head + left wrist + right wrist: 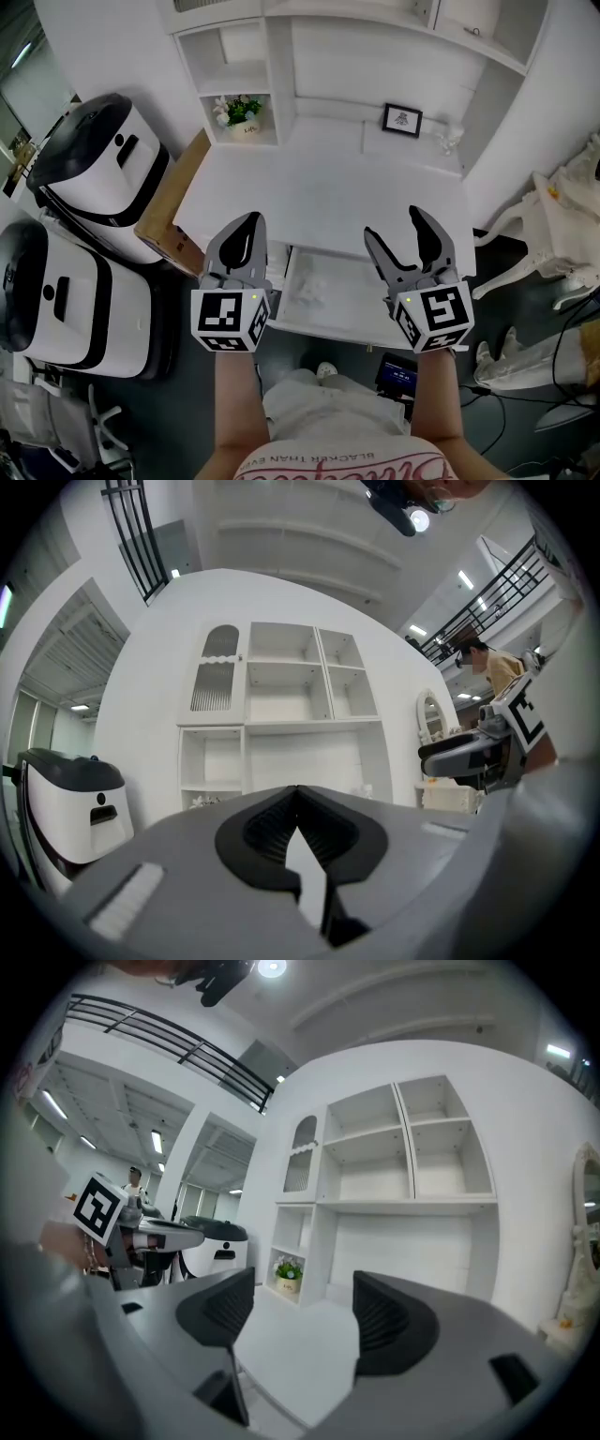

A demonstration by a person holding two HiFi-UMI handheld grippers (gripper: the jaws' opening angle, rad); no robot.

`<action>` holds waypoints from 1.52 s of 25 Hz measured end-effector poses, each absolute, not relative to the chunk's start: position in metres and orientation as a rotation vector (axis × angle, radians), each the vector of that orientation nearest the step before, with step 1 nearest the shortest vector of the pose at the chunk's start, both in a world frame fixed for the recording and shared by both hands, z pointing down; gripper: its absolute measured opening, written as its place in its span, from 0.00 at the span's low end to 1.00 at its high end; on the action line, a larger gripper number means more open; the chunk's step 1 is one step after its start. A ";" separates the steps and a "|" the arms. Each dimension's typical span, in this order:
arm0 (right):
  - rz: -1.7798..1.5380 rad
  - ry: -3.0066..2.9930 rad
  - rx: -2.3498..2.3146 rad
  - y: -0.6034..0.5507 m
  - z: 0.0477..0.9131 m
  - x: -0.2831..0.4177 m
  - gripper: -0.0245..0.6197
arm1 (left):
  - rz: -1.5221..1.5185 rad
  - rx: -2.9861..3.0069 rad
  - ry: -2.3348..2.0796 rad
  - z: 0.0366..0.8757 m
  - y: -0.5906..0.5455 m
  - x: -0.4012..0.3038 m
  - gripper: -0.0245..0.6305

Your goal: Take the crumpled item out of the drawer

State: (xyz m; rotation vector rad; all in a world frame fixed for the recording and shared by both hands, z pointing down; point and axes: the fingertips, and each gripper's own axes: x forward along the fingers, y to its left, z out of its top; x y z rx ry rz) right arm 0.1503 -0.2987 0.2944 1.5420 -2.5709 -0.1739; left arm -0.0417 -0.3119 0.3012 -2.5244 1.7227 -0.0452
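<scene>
Since the drawer (349, 328) already stands pulled out under the white desk (319, 192), I judge I am at the reach step, with the grab itself not yet begun. The crumpled item (307, 285), a pale wad that could be paper or film, lies in the drawer's left half. It sits at about 4 o'clock from the left gripper (252, 219) and about 8 o'clock from the right gripper (394, 223), touching neither. My right gripper has its jaws spread wide with only bare desk top showing between them, so it carries nothing. My left gripper has its jaws pressed together and is empty too. Both forearms run straight out from my body, side by side. The grippers are held level above the desk's front edge, aimed at 12 o'clock toward the hutch (375, 56) and its potted plant (241, 113). Next, I think, the right gripper must tip down, drop into the drawer and straddle the wad before closing gently.
</scene>
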 end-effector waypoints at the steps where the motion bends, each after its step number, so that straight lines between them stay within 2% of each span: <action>1: -0.159 -2.569 1.535 -0.302 0.298 0.150 0.50 | -0.049 -2.525 1.726 0.302 -0.315 -0.042 0.05; 12: 0.057 -2.465 1.394 -0.324 0.373 0.132 0.50 | -0.120 -2.592 1.769 0.337 -0.341 -0.054 0.05; 25: 0.459 -2.258 1.247 -0.320 0.522 0.098 0.50 | -0.320 -2.735 1.775 0.412 -0.349 -0.074 0.05; 38: 1.027 -2.040 1.141 -0.306 0.665 0.077 0.50 | -0.454 -2.805 1.797 0.469 -0.350 -0.090 0.05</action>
